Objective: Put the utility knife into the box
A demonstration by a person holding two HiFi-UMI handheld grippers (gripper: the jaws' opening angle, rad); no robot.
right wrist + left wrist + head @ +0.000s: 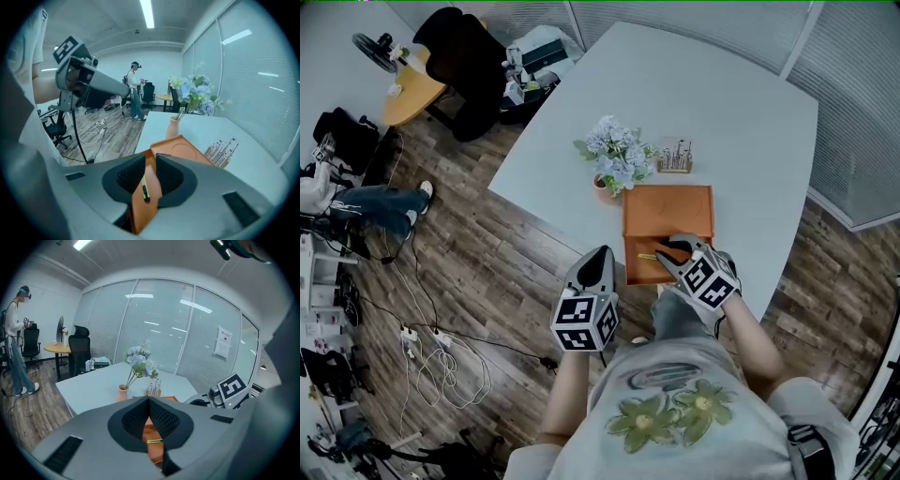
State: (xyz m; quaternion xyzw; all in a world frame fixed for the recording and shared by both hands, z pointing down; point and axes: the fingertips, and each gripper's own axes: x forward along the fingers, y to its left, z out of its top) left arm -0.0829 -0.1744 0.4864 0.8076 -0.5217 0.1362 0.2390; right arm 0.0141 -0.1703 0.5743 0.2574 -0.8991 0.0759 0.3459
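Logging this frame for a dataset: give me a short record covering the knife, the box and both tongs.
knife: lying inside the box
box: orange, open, near the table edge
right tongs: open, empty, just above the knife
left tongs: shut, empty, by the table edge, left of the box
task: looks done

Nothing legible was found: no words, numbers or brand names could be read. A white paper notice [222, 342] hung on the frosted glass wall [154, 333], its print too small to make out. The two white cubes [585, 323] [710, 281] bore only black square marker patterns. The oval emblem [664, 376] on the person's pale shirt [609, 455] stayed illegible.
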